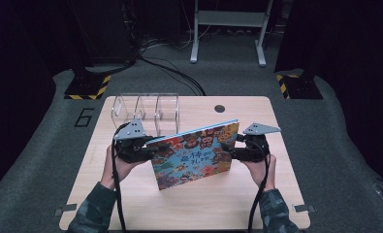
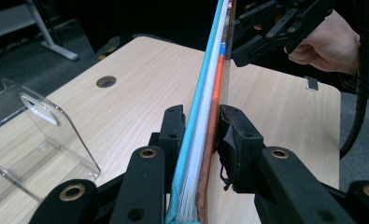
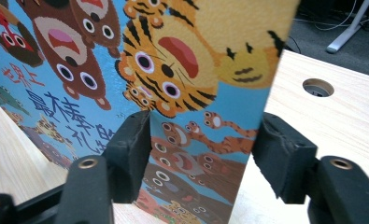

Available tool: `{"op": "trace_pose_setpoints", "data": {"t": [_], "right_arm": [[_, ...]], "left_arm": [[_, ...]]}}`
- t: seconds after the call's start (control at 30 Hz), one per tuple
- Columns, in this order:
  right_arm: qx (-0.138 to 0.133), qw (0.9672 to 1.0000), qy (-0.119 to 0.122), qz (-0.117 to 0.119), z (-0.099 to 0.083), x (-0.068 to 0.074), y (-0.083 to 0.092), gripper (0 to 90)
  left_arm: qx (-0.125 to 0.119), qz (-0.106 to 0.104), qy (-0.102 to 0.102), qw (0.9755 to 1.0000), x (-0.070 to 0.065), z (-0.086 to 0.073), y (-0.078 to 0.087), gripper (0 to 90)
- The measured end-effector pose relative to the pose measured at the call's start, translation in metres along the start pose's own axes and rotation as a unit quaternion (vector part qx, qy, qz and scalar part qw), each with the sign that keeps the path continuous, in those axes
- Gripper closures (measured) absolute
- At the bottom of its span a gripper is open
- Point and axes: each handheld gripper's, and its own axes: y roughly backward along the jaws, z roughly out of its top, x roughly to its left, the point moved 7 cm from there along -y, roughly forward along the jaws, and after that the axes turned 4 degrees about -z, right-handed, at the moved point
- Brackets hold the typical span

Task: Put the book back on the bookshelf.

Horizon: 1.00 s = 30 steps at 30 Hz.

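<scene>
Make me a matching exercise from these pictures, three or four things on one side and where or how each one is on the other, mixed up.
Things:
1. picture book
2. clear acrylic rack
3. left claw
4. right claw

States:
A. jaws apart, book edge between them
B. held up on edge over the table
C. stands at the far left of the table
D. pads pressed on the book's edge

Pairs: 1-B, 2-C, 3-D, 4-A

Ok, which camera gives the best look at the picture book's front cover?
The high view: the whole cover of the picture book faces it, tilted between both grippers. The right gripper view shows part of the cover close up; the left gripper view sees the page edges, clamped.
</scene>
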Motion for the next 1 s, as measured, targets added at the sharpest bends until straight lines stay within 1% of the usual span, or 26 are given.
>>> {"op": "trace_pose_setpoints", "data": {"t": [0.03, 0.07, 0.13, 0.17, 0.2, 0.23, 0.27, 0.3, 0.37, 0.4, 0.43, 0.47, 0.5, 0.53, 0.57, 0.6, 0.63, 0.67, 0.7, 0.77, 0.8, 0.87, 0.9, 0.93, 0.97, 1.0], "right_arm": [[-0.002, 1.0, 0.0, 0.001, 0.0, -0.001, 0.001, 40.0], [-0.004, 1.0, -0.005, 0.002, -0.001, -0.001, 0.001, 40.1], [-0.005, 1.0, -0.003, 0.002, -0.001, -0.001, 0.002, 40.1], [-0.006, 1.0, -0.003, 0.002, -0.001, -0.001, 0.002, 40.1], [-0.006, 1.0, -0.003, 0.001, -0.001, 0.0, 0.002, 40.2], [-0.005, 1.0, -0.002, 0.0, -0.001, 0.0, 0.002, 40.1], [-0.006, 1.0, -0.002, -0.001, -0.001, 0.0, 0.002, 40.2], [-0.007, 1.0, -0.002, -0.001, -0.001, 0.0, 0.002, 40.2], [-0.008, 1.0, -0.002, 0.0, -0.002, 0.0, 0.003, 40.1], [-0.009, 1.0, -0.002, 0.001, -0.002, 0.0, 0.003, 40.1], [-0.01, 0.9999, 0.0, 0.001, -0.002, 0.0, 0.003, 40.1], [-0.011, 0.9999, 0.0, 0.001, -0.002, 0.0, 0.003, 40.0], [-0.011, 0.9999, 0.0, 0.002, -0.002, 0.0, 0.003, 39.9], [-0.011, 0.9999, 0.001, 0.002, -0.002, 0.0, 0.003, 39.9], [-0.012, 0.9999, 0.001, 0.003, -0.002, 0.0, 0.003, 39.9], [-0.011, 0.9999, 0.001, 0.003, -0.002, 0.0, 0.003, 39.9], [-0.012, 0.9999, 0.001, 0.002, -0.002, 0.0, 0.003, 39.9], [-0.012, 0.9999, 0.001, 0.002, -0.002, 0.0, 0.003, 39.7], [-0.01, 0.9999, -0.002, 0.001, -0.002, 0.001, 0.003, 39.7], [-0.011, 0.9999, 0.001, -0.002, -0.002, 0.0, 0.002, 39.5], [-0.01, 0.9999, 0.001, -0.002, -0.001, 0.0, 0.002, 39.5], [-0.009, 1.0, 0.003, -0.003, -0.001, 0.0, 0.001, 39.2], [-0.009, 1.0, 0.002, -0.003, -0.001, 0.0, 0.001, 39.2], [-0.009, 1.0, 0.002, -0.003, 0.0, 0.0, 0.0, 39.2], [-0.008, 1.0, 0.002, -0.003, 0.0, 0.0, 0.001, 39.2], [-0.008, 1.0, 0.003, -0.003, -0.001, 0.0, 0.001, 39.2]], "left_arm": [[0.002, -0.003, 0.004, 1.0, 0.0, 0.0, 0.0, 71.2], [0.004, -0.012, 0.007, 0.9999, 0.0, 0.001, 0.0, 71.3], [-0.004, -0.021, 0.017, 0.9996, 0.001, 0.003, 0.001, 70.7], [-0.003, -0.028, 0.019, 0.9994, 0.001, 0.003, 0.001, 69.4], [-0.007, -0.023, 0.022, 0.9995, 0.002, 0.004, 0.001, 67.4], [-0.006, -0.027, 0.027, 0.9992, 0.002, 0.004, -0.001, 66.5], [0.003, -0.038, 0.027, 0.9989, 0.001, 0.003, -0.002, 65.9], [0.007, -0.038, 0.028, 0.9988, 0.0, 0.002, -0.004, 64.2], [0.021, -0.047, 0.019, 0.9985, -0.002, 0.001, -0.007, 63.1], [0.027, -0.046, 0.017, 0.9984, -0.003, 0.001, -0.009, 61.7], [0.03, -0.041, 0.008, 0.9987, -0.003, 0.0, -0.011, 61.3], [0.036, -0.047, 0.009, 0.9982, -0.004, 0.0, -0.011, 61.3], [0.033, -0.043, 0.008, 0.9985, -0.004, 0.001, -0.012, 61.1], [0.028, -0.046, 0.015, 0.9984, -0.005, 0.003, -0.013, 61.1], [0.025, -0.036, 0.011, 0.999, -0.004, 0.004, -0.013, 61.1], [0.019, -0.02, 0.008, 0.9996, -0.001, 0.007, -0.012, 61.2], [0.017, -0.027, 0.009, 0.9995, -0.001, 0.009, -0.011, 61.1], [0.012, -0.025, 0.013, 0.9995, -0.001, 0.012, -0.011, 60.0], [0.014, -0.024, 0.011, 0.9996, -0.001, 0.014, -0.01, 60.4], [0.016, -0.021, 0.003, 0.9997, -0.002, 0.018, -0.011, 61.4], [0.02, -0.022, 0.005, 0.9995, -0.003, 0.02, -0.013, 62.9], [0.033, -0.013, 0.001, 0.9994, -0.003, 0.023, -0.015, 66.0], [0.033, -0.009, 0.0, 0.9994, -0.002, 0.025, -0.016, 69.0], [0.04, -0.016, -0.002, 0.9991, -0.002, 0.026, -0.017, 69.6], [0.037, -0.013, -0.001, 0.9992, -0.002, 0.027, -0.018, 69.6], [0.039, -0.02, -0.001, 0.999, -0.002, 0.027, -0.019, 70.4]]}}
